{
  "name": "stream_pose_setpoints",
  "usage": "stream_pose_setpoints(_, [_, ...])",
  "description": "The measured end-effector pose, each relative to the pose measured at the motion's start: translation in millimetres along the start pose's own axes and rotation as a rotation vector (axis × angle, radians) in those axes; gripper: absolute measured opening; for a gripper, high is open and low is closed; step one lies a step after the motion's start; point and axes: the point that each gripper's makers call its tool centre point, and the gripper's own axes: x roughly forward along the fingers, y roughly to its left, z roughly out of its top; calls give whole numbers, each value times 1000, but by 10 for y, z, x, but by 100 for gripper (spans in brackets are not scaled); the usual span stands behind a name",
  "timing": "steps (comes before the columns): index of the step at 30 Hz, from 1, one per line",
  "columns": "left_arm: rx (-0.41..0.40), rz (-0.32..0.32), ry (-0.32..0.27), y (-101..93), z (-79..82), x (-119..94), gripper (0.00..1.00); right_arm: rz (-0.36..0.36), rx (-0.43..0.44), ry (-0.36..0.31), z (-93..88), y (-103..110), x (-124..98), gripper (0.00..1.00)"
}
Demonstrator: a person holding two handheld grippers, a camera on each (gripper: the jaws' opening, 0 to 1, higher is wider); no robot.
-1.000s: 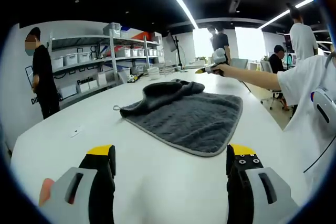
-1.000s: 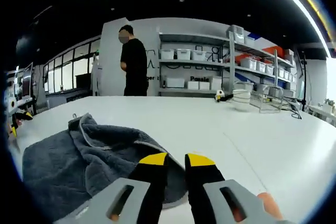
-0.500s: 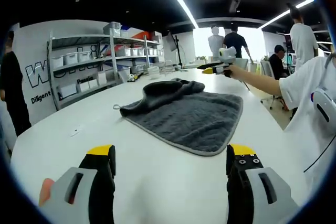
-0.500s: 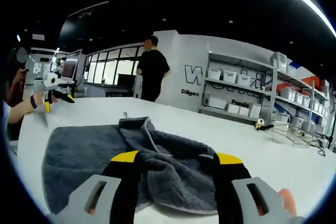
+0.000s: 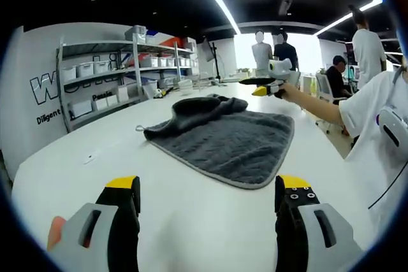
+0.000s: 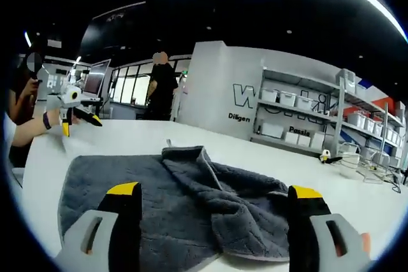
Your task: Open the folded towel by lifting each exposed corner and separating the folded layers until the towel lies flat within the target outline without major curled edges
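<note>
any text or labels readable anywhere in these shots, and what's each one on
"W": large letter on the white wall behind the shelving, cut off by the shelf post; it also shows in the right gripper view.
"Diligent": small word lower on that wall in the left gripper view; in the right gripper view it reads "Diligen", cut off.
Dark lettering on the storage bins on the lower shelf: too blurred to read.
Gray towel: no label seen.
</note>
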Motion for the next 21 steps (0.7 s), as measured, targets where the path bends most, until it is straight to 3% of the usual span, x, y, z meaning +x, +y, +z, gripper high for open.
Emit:
stream_pose_setpoints(8, [-20, -6, 3, -10, -26, 35, 86, 25, -26, 42, -186, 49, 38, 99])
stream_pose_setpoints(12, [-22, -17, 0, -62, -13, 65, 86, 22, 8, -1, -143, 9, 11, 99])
stream_pose_setpoints(18, [-1, -43, 4, -236, 16, 171, 86, -48, 46, -10, -160, -192, -77, 99])
stream_pose_setpoints(21, [49, -81, 10, -434, 64, 244, 86, -59, 88, -20, -172, -221, -100, 99])
